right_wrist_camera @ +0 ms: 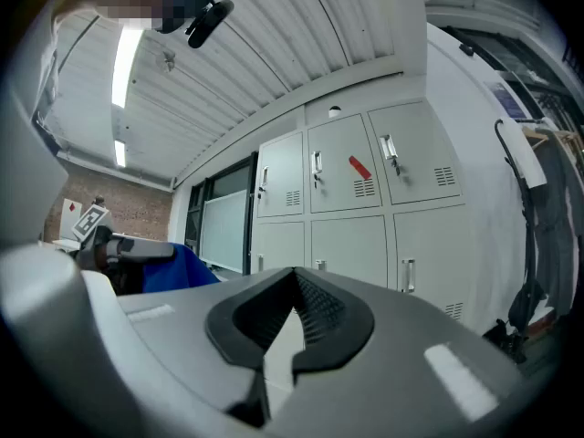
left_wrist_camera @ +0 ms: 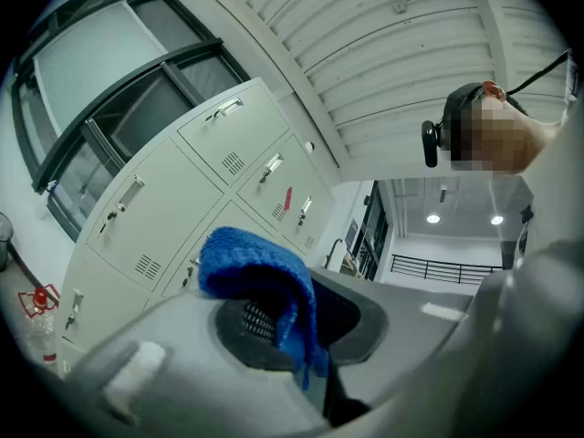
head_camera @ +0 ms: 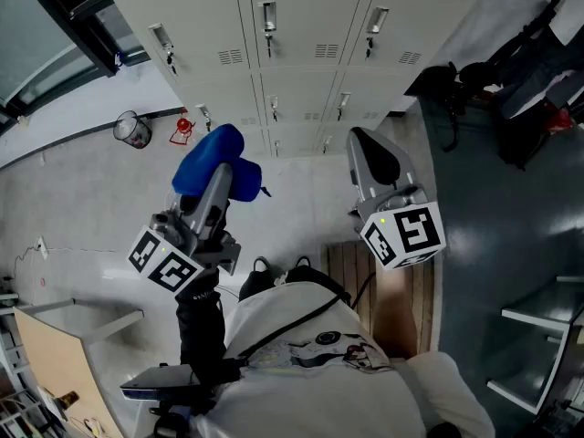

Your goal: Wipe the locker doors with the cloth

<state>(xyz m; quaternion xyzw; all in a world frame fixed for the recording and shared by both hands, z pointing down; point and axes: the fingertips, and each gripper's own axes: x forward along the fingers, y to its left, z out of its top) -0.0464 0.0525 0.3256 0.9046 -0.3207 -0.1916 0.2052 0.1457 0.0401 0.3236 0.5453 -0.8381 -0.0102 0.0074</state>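
A blue cloth [head_camera: 217,163] is bunched at the tip of my left gripper [head_camera: 215,173], whose jaws are shut on it; the cloth [left_wrist_camera: 260,276] drapes over the jaw pads in the left gripper view. The grey locker doors [head_camera: 297,26] stand ahead in rows, with metal handles and vent slots. My left gripper is short of them, not touching. My right gripper [head_camera: 372,159] is held to the right, jaws shut with nothing between them [right_wrist_camera: 290,318]. The lockers [right_wrist_camera: 351,199] fill the right gripper view's middle, one door bearing a red tag [right_wrist_camera: 359,167].
A wire basket [head_camera: 133,130] and a red object [head_camera: 182,130] sit on the floor by the lockers' left end. A dark bag [head_camera: 452,85] and gear hang at the right. A wooden board [head_camera: 392,290] lies under my right arm. Shelving [head_camera: 538,336] stands at the right edge.
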